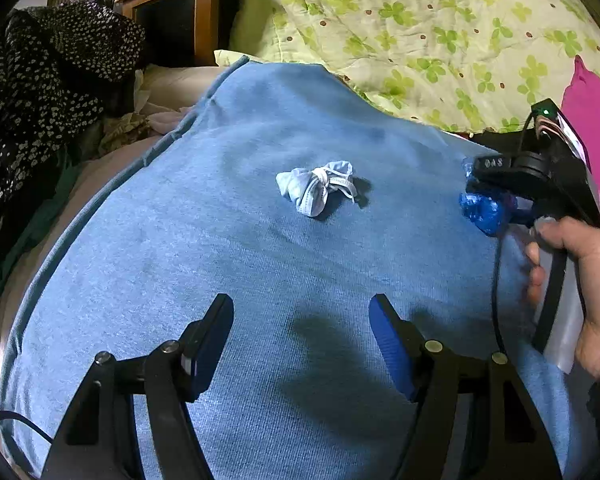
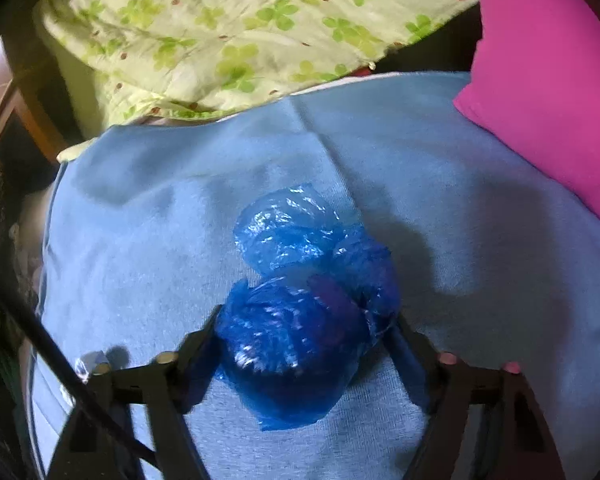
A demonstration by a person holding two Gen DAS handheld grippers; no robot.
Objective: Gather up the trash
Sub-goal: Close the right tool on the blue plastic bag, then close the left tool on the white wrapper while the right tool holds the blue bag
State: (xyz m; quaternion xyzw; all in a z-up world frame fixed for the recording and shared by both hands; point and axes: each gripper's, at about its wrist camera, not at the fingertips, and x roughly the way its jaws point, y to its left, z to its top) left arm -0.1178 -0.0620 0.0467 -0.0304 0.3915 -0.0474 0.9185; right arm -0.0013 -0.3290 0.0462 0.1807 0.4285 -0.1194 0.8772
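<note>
A crumpled white face mask (image 1: 318, 186) lies on the blue blanket (image 1: 260, 260), ahead of my left gripper (image 1: 300, 320), which is open and empty above the blanket. My right gripper (image 2: 308, 332) is shut on a crumpled blue plastic bag (image 2: 300, 300), with a finger on each side of it. The bag bulges forward past the fingers. In the left wrist view the right gripper (image 1: 496, 196) shows at the right edge with the blue bag (image 1: 480, 208) in it, held by a hand (image 1: 588, 280).
A green clover-print quilt (image 1: 440, 32) is bunched beyond the blanket. A pink pillow (image 2: 548, 80) lies at the right. A black spotted garment (image 1: 48, 80) and a wooden cabinet (image 1: 172, 12) are at the left.
</note>
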